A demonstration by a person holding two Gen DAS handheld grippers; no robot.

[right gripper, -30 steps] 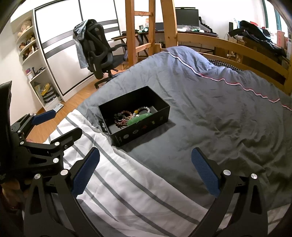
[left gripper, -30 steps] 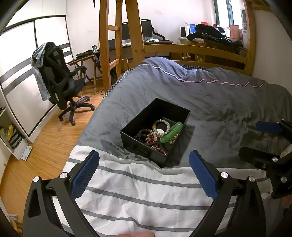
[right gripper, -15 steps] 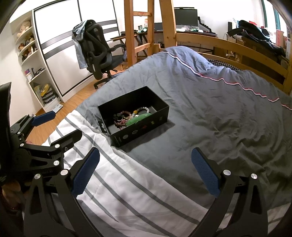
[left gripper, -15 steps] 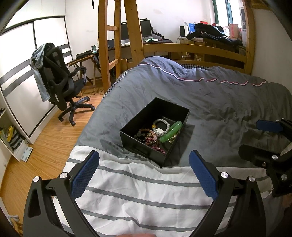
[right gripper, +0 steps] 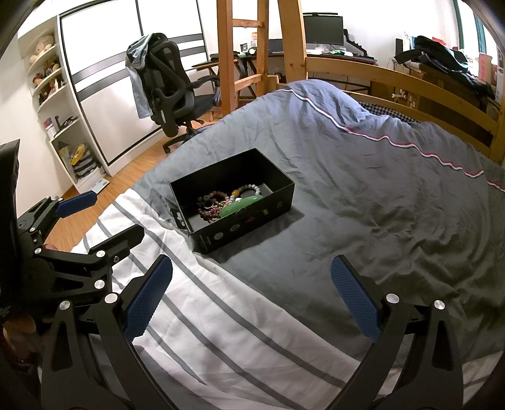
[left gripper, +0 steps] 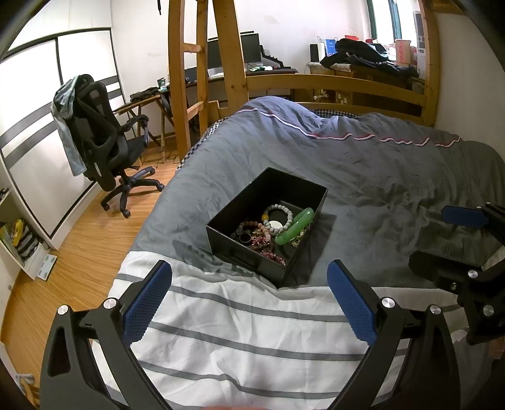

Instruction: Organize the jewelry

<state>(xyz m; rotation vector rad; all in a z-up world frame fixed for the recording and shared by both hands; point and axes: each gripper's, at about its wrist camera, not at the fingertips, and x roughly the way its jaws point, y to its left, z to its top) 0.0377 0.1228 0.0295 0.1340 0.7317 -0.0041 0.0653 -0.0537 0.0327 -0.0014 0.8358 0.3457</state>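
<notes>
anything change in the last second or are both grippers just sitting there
Nothing visibly changed. The left gripper and right gripper hover open and empty over the striped sheet, and the black box with the green bangle sits where it was on the grey duvet.

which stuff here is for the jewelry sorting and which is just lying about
For the job:
black box
green bangle
grey bead bracelet
dark bead strands

Lying about:
office chair
monitor
clothes pile
shelf toys
</notes>
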